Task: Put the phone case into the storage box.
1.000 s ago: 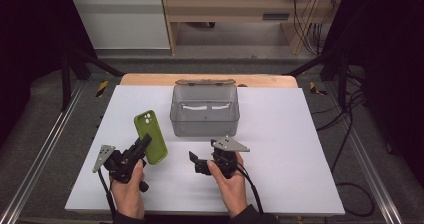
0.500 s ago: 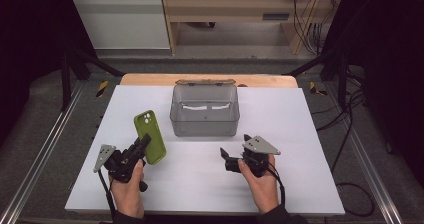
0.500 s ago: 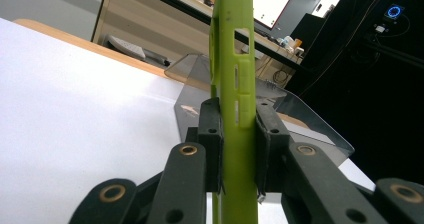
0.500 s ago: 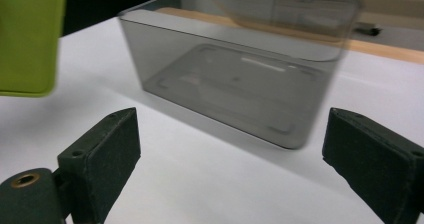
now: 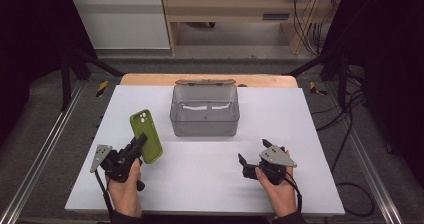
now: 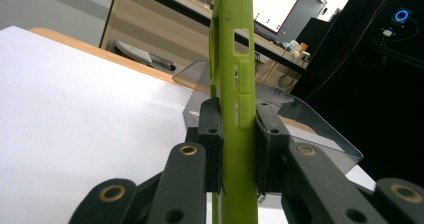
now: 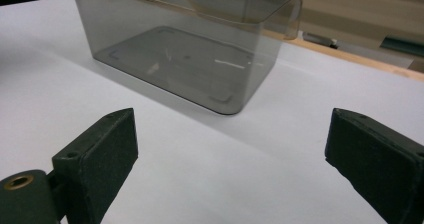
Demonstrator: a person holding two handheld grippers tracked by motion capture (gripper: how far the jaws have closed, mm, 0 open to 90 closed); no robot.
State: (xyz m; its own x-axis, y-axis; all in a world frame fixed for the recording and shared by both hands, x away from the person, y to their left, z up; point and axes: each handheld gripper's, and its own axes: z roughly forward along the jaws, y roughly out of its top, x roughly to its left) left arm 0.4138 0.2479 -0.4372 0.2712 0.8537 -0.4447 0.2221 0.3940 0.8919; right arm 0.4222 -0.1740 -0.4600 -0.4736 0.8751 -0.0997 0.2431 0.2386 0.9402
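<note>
One grab done: left gripper (image 5: 140, 142) pinching green phone case (image 5: 146, 135); right gripper (image 7: 230, 154) spread, idle; smoky box (image 5: 204, 111) unfilled.

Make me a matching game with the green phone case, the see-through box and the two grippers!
Things:
1. phone case
2. plastic box
3. left gripper
4. right gripper

States:
A. open, holding nothing
B. green, held on edge
C. smoky clear, empty, standing on the table
D. shut on something

Pairs: 1-B, 2-C, 3-D, 4-A
</note>
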